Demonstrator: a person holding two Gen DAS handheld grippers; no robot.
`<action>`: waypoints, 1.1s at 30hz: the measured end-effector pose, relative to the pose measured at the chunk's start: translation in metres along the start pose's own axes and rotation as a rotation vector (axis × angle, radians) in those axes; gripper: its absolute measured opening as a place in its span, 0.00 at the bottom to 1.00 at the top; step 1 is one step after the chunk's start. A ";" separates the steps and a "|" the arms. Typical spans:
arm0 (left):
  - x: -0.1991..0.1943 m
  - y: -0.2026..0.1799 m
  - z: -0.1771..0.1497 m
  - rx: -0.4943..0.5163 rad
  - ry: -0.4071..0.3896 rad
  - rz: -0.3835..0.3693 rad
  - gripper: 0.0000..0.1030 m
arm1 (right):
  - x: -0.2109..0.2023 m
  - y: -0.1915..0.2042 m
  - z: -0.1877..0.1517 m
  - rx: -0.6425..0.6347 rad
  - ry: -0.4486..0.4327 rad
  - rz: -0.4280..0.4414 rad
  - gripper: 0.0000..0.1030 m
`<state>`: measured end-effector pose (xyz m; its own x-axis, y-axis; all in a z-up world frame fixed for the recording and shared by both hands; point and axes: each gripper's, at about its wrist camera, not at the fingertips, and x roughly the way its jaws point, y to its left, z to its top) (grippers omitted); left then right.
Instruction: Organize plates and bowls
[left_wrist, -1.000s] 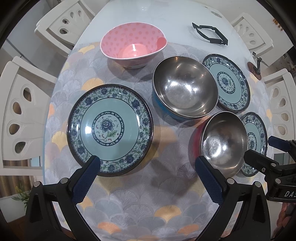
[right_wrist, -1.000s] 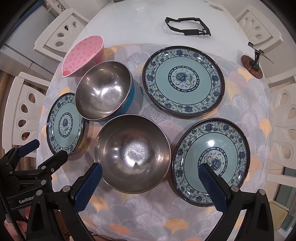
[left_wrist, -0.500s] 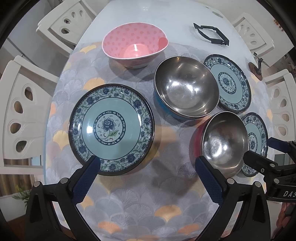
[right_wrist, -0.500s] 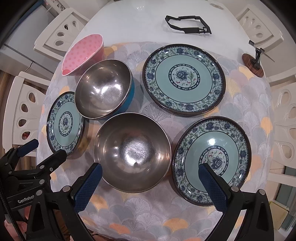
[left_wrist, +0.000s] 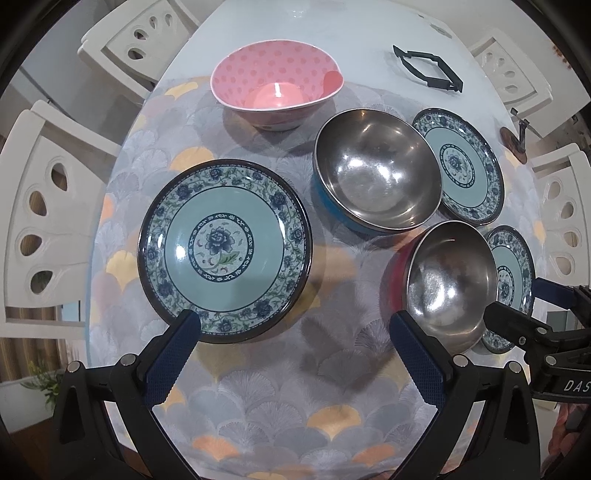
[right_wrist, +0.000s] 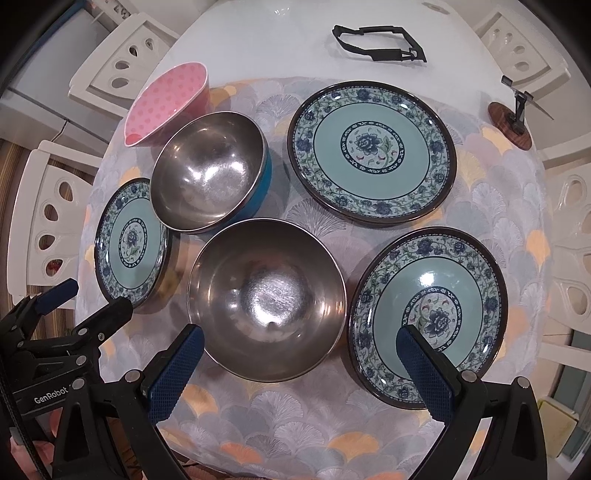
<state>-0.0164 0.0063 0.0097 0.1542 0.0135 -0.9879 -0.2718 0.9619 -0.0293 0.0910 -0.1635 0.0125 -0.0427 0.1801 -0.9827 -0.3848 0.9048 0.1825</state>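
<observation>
Three blue floral plates and three bowls sit on a patterned tablecloth. In the left wrist view, my left gripper (left_wrist: 295, 325) hangs open above the cloth, its left finger just over the near rim of a floral plate (left_wrist: 225, 251). Beyond are a pink dotted bowl (left_wrist: 277, 85), a blue-sided steel bowl (left_wrist: 376, 181) and a red-sided steel bowl (left_wrist: 448, 280). My right gripper (right_wrist: 300, 336) is open, straddling the near steel bowl (right_wrist: 267, 299), its right finger over a near plate (right_wrist: 426, 314). A larger plate (right_wrist: 371, 153) lies behind. Neither gripper holds anything.
White chairs (left_wrist: 48, 221) ring the oval table. A black folded frame (right_wrist: 380, 44) and a small stand on a wooden disc (right_wrist: 511, 122) rest on the bare white tabletop (right_wrist: 266, 44) at the far end. The cloth's front edge is close below both grippers.
Both grippers have drifted slightly over the table and stay open. No dish has moved.
</observation>
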 end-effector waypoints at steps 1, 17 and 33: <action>0.000 0.000 0.000 -0.002 0.000 -0.002 0.99 | 0.000 0.000 0.000 -0.004 0.001 0.003 1.00; 0.007 0.034 -0.010 -0.114 0.020 -0.019 0.99 | 0.006 0.007 0.006 -0.044 0.011 -0.025 1.00; 0.036 0.144 0.010 -0.009 0.017 -0.022 0.99 | 0.019 0.127 0.014 0.074 -0.096 0.131 1.00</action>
<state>-0.0405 0.1482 -0.0286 0.1441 -0.0125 -0.9895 -0.2771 0.9594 -0.0525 0.0540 -0.0394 0.0174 0.0018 0.3312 -0.9436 -0.3130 0.8963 0.3140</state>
